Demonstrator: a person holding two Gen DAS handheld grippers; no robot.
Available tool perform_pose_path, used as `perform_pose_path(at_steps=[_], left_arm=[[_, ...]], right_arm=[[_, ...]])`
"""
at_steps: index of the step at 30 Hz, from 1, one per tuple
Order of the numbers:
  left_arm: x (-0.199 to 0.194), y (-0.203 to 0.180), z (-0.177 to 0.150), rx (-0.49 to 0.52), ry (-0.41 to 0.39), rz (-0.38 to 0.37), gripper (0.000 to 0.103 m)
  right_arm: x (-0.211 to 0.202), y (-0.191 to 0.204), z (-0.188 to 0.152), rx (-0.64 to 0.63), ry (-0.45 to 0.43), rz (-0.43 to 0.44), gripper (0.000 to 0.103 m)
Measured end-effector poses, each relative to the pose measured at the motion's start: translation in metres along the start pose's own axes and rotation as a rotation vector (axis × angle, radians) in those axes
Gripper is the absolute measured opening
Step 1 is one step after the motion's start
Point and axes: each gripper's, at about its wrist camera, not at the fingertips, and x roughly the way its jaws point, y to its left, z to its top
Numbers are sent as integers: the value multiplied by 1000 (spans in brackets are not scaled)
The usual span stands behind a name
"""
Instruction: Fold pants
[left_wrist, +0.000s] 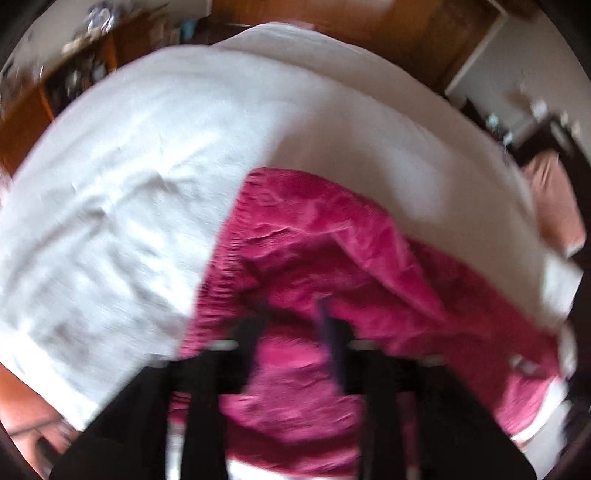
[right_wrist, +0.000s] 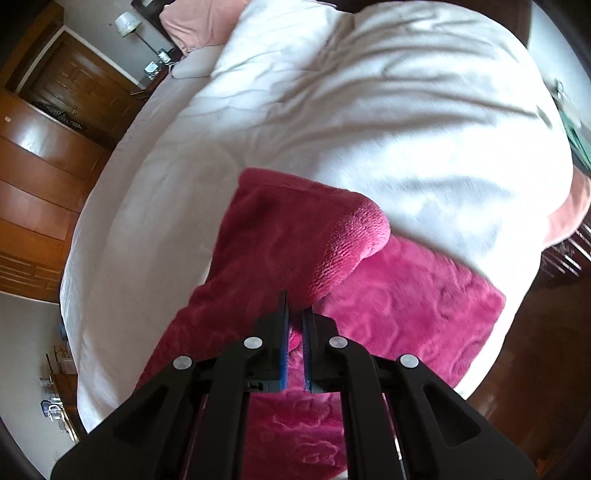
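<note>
Magenta fleece pants (left_wrist: 314, 258) lie on a white bed (left_wrist: 129, 184). The left wrist view is motion-blurred. My left gripper (left_wrist: 293, 314) hangs over the waistband end with its fingers (left_wrist: 255, 332) spread apart and nothing between them. In the right wrist view the pants (right_wrist: 406, 302) show a leg part lifted and folded over. My right gripper (right_wrist: 295, 314) is shut on a fold of the pants, with its blue pads (right_wrist: 283, 339) pinching the fabric.
A white duvet (right_wrist: 369, 129) covers the bed, with a pink pillow (right_wrist: 199, 22) at the head. A wooden wardrobe (right_wrist: 44, 166) and door stand to the left. A nightstand with a lamp (right_wrist: 127, 22) is near the pillow. Dark wooden floor borders the bed.
</note>
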Motion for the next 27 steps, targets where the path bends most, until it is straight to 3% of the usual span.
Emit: perform_pose_path(at_steps=[2, 6, 9, 16, 17, 18, 20, 27], left_arm=[[6, -6, 6, -36, -23, -40, 67], [35, -32, 25, -112, 20, -81, 74], [62, -44, 39, -172, 67, -81, 79], [120, -54, 61, -296, 183, -67, 79], [125, -54, 63, -310, 195, -66, 71], [128, -53, 63, -330, 203, -69, 43], [131, -49, 63, -374, 229, -99, 15], [68, -41, 59, -324, 119, -189, 10]], right_arm=[[-2, -5, -6, 13, 0, 1, 6], [-5, -8, -13, 10, -6, -1, 6], [-5, -13, -15, 19, -8, 1, 6], [0, -13, -15, 18, -6, -20, 6], [1, -12, -15, 15, -5, -26, 6], [2, -11, -15, 14, -5, -30, 6], [6, -9, -11, 12, -5, -38, 6], [5, 2, 3, -10, -16, -22, 6]])
